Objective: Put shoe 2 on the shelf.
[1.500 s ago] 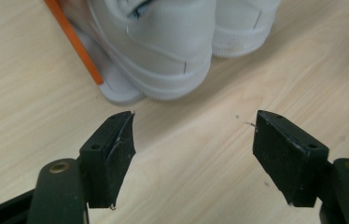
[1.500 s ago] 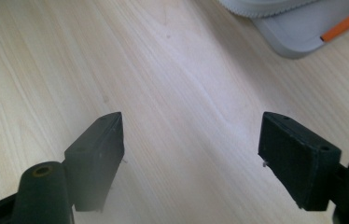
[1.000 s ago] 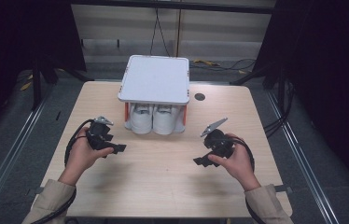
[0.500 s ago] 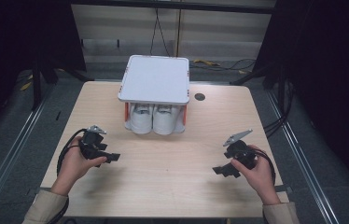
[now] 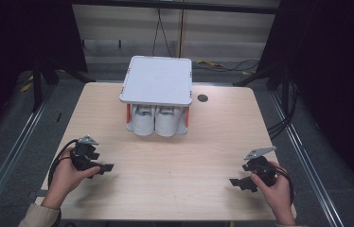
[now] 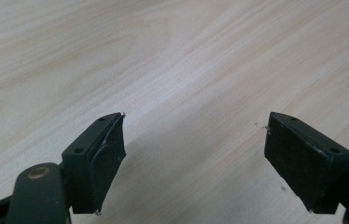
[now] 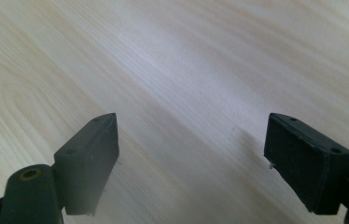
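A small rack (image 5: 156, 79) with a white top and orange posts stands at the back middle of the wooden table (image 5: 175, 161). A pair of white shoes (image 5: 155, 120) sits under its top. My left gripper (image 5: 105, 167) is held low near the table's front left. In the left gripper view its jaws (image 6: 195, 154) stand wide apart over bare wood. My right gripper (image 5: 238, 183) is near the front right corner. It is open too, with nothing between its fingers (image 7: 196, 158).
A round cable hole (image 5: 203, 98) lies in the table right of the rack. Metal rails run along the floor on both sides, and cables lie on the floor behind the table. Dark curtains close in the left and right.
Both hands have pulled back from the rack toward the front edge and spread outward, the left to the front left, the right to the front right corner. Both grippers stay open.
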{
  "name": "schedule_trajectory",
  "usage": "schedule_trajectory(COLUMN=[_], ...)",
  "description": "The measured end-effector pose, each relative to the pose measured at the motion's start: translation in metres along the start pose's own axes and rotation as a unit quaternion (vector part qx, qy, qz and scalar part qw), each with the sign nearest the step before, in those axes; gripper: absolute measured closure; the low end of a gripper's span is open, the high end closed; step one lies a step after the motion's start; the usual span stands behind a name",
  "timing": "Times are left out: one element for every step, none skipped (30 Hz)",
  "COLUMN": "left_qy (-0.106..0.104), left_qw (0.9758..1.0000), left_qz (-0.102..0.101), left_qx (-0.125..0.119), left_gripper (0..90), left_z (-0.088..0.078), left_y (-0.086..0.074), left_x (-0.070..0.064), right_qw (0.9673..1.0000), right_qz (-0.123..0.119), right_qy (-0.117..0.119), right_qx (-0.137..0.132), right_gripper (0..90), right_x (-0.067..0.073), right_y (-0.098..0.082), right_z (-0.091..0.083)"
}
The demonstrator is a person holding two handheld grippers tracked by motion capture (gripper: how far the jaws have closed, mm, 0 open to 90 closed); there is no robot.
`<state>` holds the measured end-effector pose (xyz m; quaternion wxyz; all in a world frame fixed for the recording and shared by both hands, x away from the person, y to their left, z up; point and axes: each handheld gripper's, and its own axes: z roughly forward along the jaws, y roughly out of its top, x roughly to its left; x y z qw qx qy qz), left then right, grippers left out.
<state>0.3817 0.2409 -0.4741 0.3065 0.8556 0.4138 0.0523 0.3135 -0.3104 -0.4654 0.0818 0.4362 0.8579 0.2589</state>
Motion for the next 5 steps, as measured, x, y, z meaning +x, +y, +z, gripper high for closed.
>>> schedule_trajectory(left_qy=[0.002, 0.004, 0.005, 0.006, 0.006], left_qw=[1.0, 1.0, 1.0, 0.9999, 0.9999], left_qz=[0.0, 0.003, 0.007, 0.007, 0.007], left_qx=[-0.001, -0.002, -0.002, -0.008, -0.008], left_gripper=[19.9, 19.8, 19.8, 19.7, 19.4], left_z=[0.0003, 0.0004, -0.0001, 0.0001, 0.0001], left_y=[-0.0001, -0.0001, 0.0, -0.0002, -0.0002], left_x=[-0.0007, -0.0012, -0.0017, -0.0024, -0.0024], right_qw=[1.0, 0.9999, 0.9999, 0.9999, 0.9999], right_qz=[-0.001, -0.004, 0.001, 0.001, 0.002], right_qy=[-0.002, -0.008, -0.01, -0.008, -0.008], right_qx=[0.007, 0.011, 0.012, 0.009, 0.006], right_gripper=[17.3, 17.3, 17.3, 17.1, 17.0], right_x=[0.0001, -0.0001, -0.0003, -0.0013, -0.002], right_y=[-0.0015, -0.0035, -0.0051, -0.0065, -0.0078], right_z=[0.0005, 0.0006, 0.0006, 0.0008, 0.0011])
